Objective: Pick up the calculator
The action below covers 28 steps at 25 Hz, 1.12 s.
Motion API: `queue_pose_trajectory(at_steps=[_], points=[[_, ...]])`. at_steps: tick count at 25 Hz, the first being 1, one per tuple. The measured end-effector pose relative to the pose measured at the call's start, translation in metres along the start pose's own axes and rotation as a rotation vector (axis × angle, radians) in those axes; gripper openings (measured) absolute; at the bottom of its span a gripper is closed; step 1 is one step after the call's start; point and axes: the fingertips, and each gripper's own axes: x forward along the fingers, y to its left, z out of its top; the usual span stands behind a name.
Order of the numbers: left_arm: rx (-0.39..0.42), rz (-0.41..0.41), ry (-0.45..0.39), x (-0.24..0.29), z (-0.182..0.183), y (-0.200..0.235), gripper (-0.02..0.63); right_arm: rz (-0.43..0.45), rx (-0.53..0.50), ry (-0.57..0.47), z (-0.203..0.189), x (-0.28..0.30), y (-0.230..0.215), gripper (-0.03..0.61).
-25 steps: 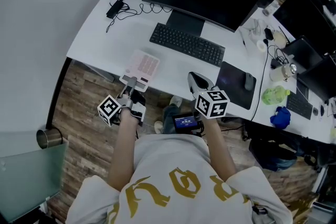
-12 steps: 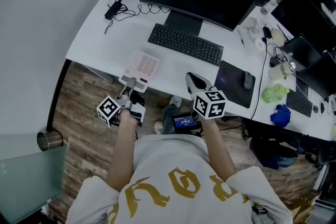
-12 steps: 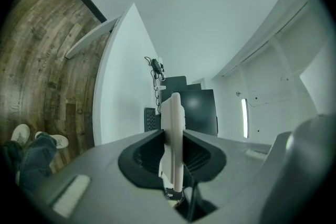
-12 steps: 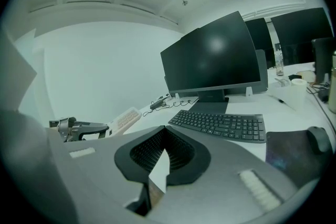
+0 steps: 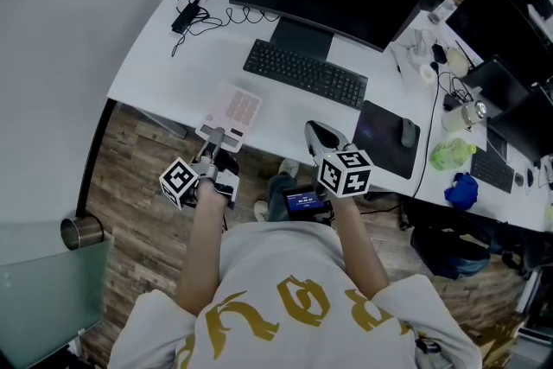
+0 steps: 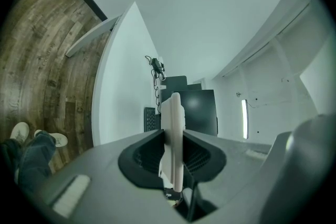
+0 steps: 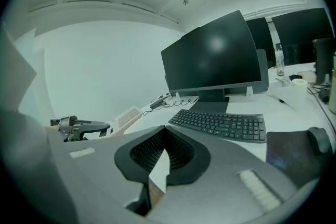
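The left gripper [image 5: 216,136] had its jaws closed on the near end of the calculator [image 5: 234,111]. The pale slab was pinched flat between the two pads, so that along the gripper's own view only its thin edge showed. The calculator sat at the near edge of the tabletop [image 5: 168,56], toward the left corner, with its near end poking out past that edge. I judged that overhang to be why the jaws came in level from the front, one on each face, rather than from overhead. Whether it had left the surface I could not tell, though in the right gripper view its far end seemed tilted upward. The right gripper [image 5: 321,132] hovered over the near edge further right, between the calculator and the dark mouse pad [image 5: 384,138]. Its jaws were a little apart, with nothing between them but a sliver of white tabletop. It looked to be held aside, since one grip was enough. The keyboard [image 5: 305,73] lay well clear beyond, so a straight lift seemed unobstructed.
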Motion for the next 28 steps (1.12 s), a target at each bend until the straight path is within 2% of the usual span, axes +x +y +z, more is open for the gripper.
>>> queue_pose_trajectory(at_steps=[28], points=[[-0.01,0.013,-0.001,0.0061,0.0012,0.0049,0.077,0.011,-0.017,0.013,-0.0022,0.005,0.0039,0.025]])
